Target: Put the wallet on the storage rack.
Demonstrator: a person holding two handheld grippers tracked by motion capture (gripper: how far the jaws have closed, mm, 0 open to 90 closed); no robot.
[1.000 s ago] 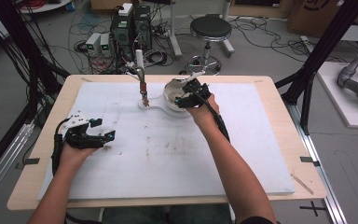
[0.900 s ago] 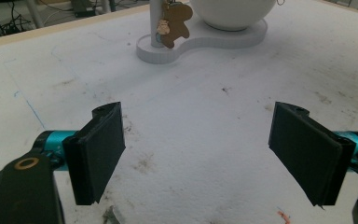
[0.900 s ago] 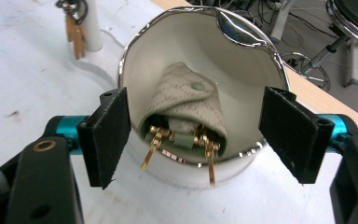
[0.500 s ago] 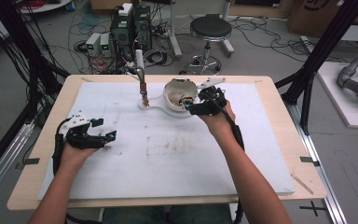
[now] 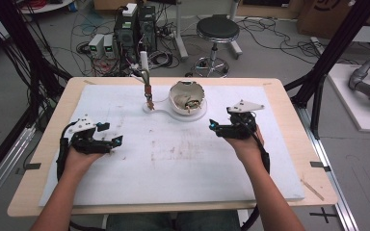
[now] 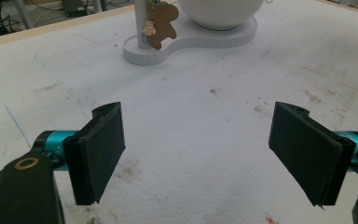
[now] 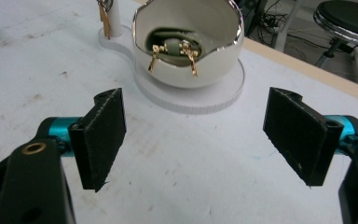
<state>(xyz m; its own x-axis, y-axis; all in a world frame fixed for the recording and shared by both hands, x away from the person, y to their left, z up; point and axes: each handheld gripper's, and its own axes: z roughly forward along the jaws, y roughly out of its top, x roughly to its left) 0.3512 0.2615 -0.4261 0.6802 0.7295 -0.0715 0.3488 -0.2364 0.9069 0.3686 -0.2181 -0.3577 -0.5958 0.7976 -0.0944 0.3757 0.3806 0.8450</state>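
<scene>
On the white worktop [image 5: 183,168] my right tongs [image 5: 220,127] sit just right of the bowl [image 5: 187,98] – jaws just widened, nothing between them; my left tongs [image 5: 111,143] rest well apart, spread and empty too.

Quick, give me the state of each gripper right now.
Left gripper: open, nothing between its fingers, low over the white mat.
Right gripper: open and empty, fingers just been opening, off to the side of the white bowl.
</scene>
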